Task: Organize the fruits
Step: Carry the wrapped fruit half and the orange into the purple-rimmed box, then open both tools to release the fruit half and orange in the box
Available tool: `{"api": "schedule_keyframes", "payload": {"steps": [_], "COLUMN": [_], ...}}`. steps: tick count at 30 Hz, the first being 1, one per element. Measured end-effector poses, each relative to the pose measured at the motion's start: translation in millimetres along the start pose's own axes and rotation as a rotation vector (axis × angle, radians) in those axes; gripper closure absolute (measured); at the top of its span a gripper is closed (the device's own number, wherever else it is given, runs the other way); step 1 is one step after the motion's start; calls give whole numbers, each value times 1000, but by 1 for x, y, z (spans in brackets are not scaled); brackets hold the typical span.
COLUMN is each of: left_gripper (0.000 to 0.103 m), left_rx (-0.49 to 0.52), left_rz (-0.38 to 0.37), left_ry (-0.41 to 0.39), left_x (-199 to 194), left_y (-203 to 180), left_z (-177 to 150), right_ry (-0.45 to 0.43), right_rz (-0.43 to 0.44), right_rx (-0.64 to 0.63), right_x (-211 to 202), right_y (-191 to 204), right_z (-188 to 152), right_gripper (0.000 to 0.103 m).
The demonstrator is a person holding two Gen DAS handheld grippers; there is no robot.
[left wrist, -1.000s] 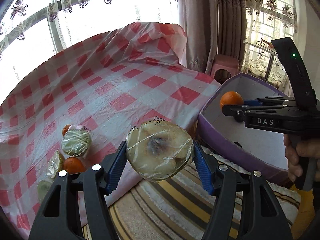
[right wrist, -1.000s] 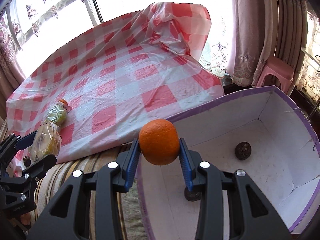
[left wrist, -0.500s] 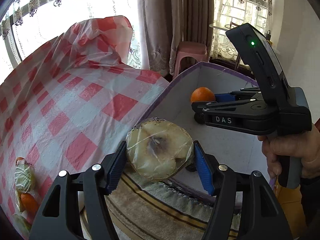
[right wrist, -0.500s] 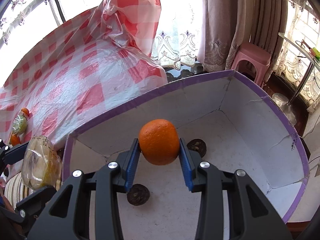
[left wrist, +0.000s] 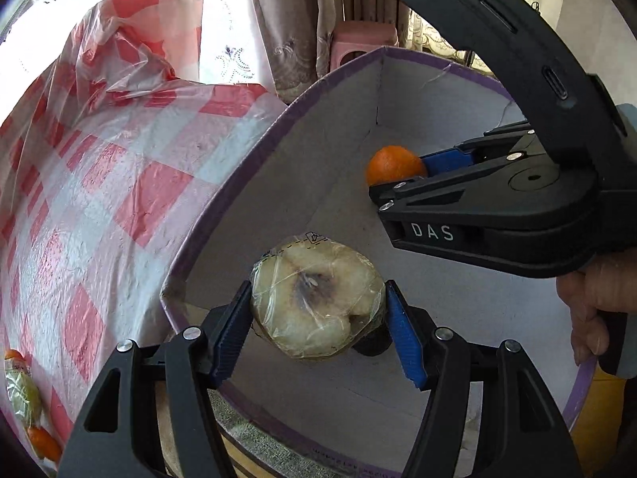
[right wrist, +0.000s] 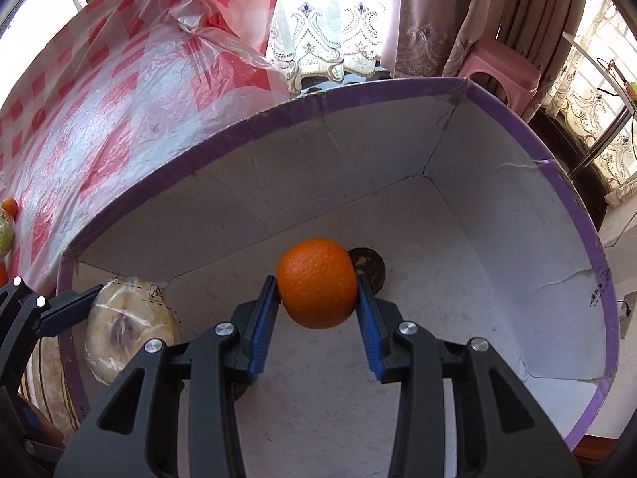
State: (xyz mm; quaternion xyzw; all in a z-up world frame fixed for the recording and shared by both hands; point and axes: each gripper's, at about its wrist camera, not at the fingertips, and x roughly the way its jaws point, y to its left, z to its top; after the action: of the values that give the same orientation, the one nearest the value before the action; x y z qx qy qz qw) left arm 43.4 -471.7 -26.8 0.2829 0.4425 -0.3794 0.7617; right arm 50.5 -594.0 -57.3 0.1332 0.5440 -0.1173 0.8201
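1. Broadly, we see a red-and-white checked plastic cloth (left wrist: 119, 183) covering the surface to the left, crumpled up at its far end by the curtains (right wrist: 458, 20).
2. Beside it stands a purple-rimmed box (right wrist: 565, 207) with a white inside, its near wall just against the cloth's edge.
3. Our left gripper (left wrist: 318, 310) hangs over the box's near corner, its blue pads pinching a plastic-wrapped fruit half (left wrist: 314, 298), cut face toward the camera, held clear above the box floor.
4. Our right gripper (right wrist: 316, 290) is deeper inside the box, clamped on an orange (right wrist: 316, 281), which is also off the floor; a hand (left wrist: 593, 310) grips its handle.
5. On the box floor, a small dark round fruit (right wrist: 368, 267) sits just behind the orange; another dark one (left wrist: 372, 344) peeks from under the wrapped half.
6. Far left on the cloth lie a wrapped green fruit (left wrist: 22, 394) and small oranges (left wrist: 43, 442) near it.
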Motion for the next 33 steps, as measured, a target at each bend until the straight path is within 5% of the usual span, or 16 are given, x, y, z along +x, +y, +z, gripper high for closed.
{"api": "schedule_keyframes", "payload": {"steps": [4,13,23,27,33], "left_gripper": [40,40,40,40,35], "left_rx": [38,122,128,123,117], "left_rz": [10,162,185,180,158], "left_ry": [48,77,88,86,67], "left_x": [17,38,42,41,39], "left_y": [-7,-18,-23,-23,-20], "left_z": [0,1,1,1,2], "right_ry": [67,117,134,129,117], "right_rz": [-36,-66,-68,-94,-102], "right_rx": [-59,-93,-112,-124,-130], "right_x": [21,45,53,52,49], "right_y": [6,15,22,29,35], "right_z": [3,0,0,-4,-5], "right_gripper": [64,63,59,43,38]}}
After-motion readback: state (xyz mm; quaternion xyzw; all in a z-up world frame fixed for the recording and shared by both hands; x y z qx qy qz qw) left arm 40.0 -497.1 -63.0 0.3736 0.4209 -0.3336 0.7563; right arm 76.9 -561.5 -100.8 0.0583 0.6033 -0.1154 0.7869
